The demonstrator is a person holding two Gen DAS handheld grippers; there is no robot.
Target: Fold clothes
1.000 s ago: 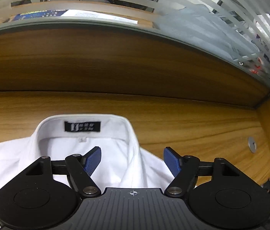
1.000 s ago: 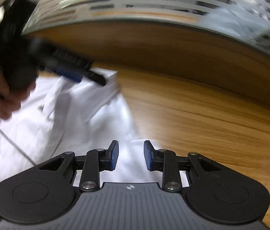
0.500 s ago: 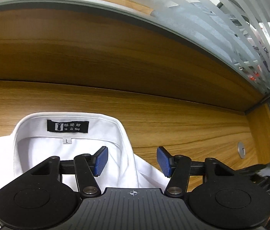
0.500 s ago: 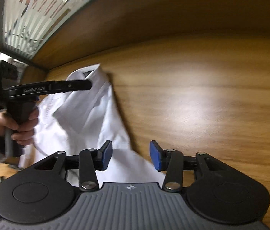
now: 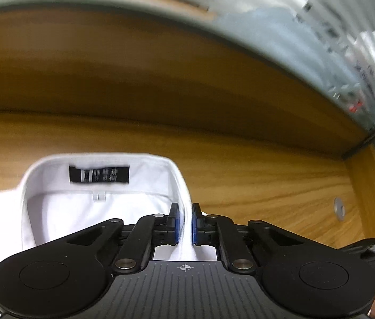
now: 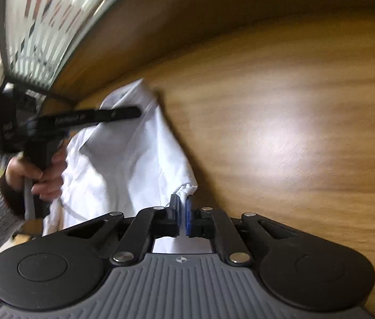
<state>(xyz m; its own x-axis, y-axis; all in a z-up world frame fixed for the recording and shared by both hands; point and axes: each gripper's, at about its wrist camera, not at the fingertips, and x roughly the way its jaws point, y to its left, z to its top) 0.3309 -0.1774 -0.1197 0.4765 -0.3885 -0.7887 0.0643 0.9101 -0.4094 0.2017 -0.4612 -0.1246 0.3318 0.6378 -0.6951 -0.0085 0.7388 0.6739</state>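
White shirt (image 5: 62, 212) spread on the wooden surface (image 5: 254, 175), my left gripper (image 5: 184, 222) closing its fingers on the collar's right edge, my right gripper (image 6: 182, 219) clamped on a bunched shirt corner, left hand (image 6: 38, 170) on its handle.

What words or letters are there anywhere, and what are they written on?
Black label inside the collar of the white shirt: pale characters, too blurred to read.
Small white tag under that label: one mark, too small to read.
Side of the left gripper, in the right wrist view: white lettering, smeared, unreadable.
Black box behind that gripper: white marks, unreadable.
Nothing reads clearly.
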